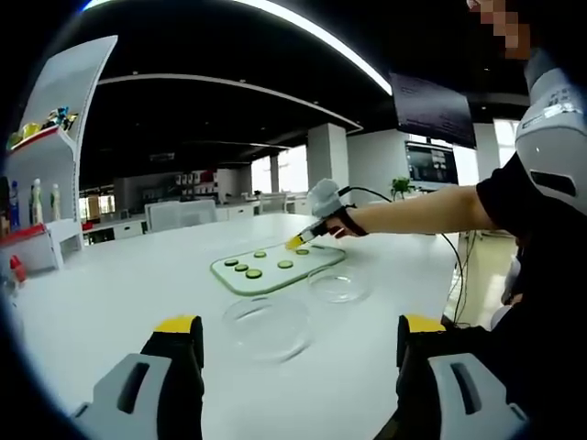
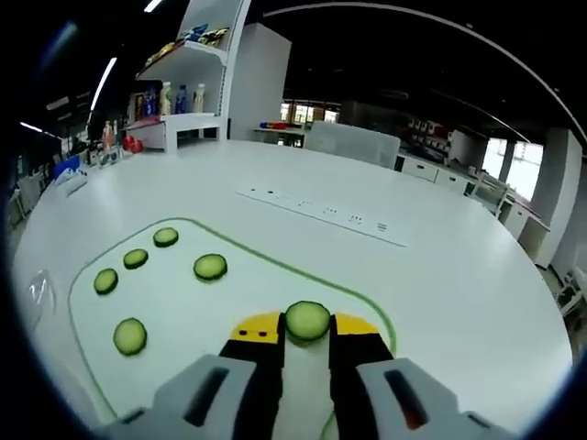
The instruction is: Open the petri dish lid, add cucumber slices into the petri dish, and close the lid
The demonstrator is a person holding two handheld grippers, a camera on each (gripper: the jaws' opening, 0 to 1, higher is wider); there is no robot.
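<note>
Right gripper (image 2: 307,332) fingers clamped on round cucumber slice (image 2: 307,320); left gripper (image 1: 298,337) fingers spread.

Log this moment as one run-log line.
right gripper: at round green cucumber slice on glass board | left gripper: open, hovering | clear petri dishes: empty

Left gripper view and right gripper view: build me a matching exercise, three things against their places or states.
Things:
1. right gripper
2. left gripper
3. clear round petri dish lid

Places or states:
A. lies on the white table beside the clear glass cutting board
B. jaws wide apart, nothing between them
C. tips at a round green cucumber slice

Pairs: 1-C, 2-B, 3-A
</note>
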